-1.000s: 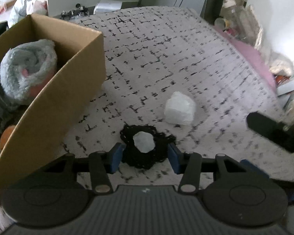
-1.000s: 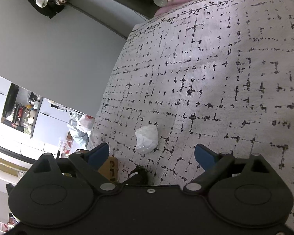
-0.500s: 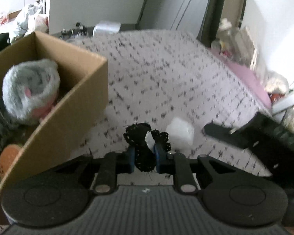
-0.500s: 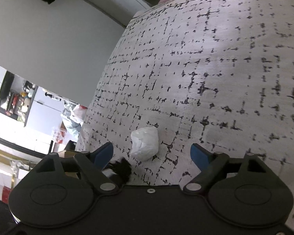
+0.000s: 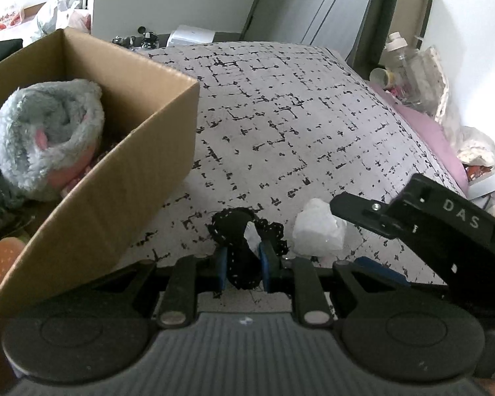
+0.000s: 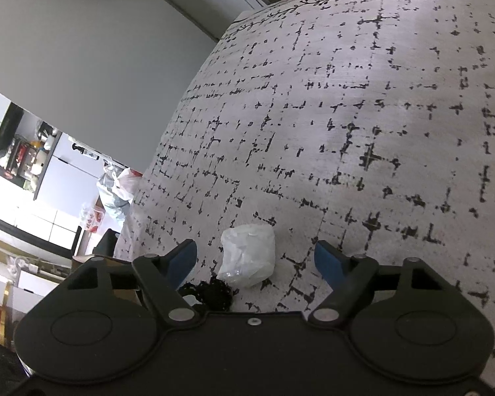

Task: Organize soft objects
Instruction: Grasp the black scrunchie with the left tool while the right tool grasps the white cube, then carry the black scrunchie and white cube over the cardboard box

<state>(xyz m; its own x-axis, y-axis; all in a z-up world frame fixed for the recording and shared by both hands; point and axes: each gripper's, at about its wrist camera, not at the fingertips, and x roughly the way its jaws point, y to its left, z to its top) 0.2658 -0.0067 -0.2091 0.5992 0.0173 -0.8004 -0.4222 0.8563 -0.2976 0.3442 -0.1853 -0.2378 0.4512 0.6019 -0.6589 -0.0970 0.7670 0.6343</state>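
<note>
My left gripper [image 5: 243,265] is shut on a black speckled scrunchie [image 5: 244,231] with a bit of white in its middle, held above the patterned bedspread [image 5: 297,122]. The scrunchie also shows in the right wrist view [image 6: 214,293]. A white crumpled soft bundle [image 5: 318,232] lies on the bed just to the right of it. My right gripper [image 6: 255,259] is open, with the white bundle [image 6: 247,255] between its blue pads. A cardboard box [image 5: 115,178] at the left holds a grey and pink plush item [image 5: 49,138].
The right gripper's black body [image 5: 445,217] reaches in from the right in the left wrist view. An orange soft item [image 5: 3,260] lies in the box's near corner. Bottles and bags [image 5: 409,66] crowd the bed's far right edge beside a pink sheet [image 5: 435,142].
My left gripper closed on the black scrunchie and lifted it off the bed. My right gripper moved in toward the white bundle, which now sits between its open fingers.
</note>
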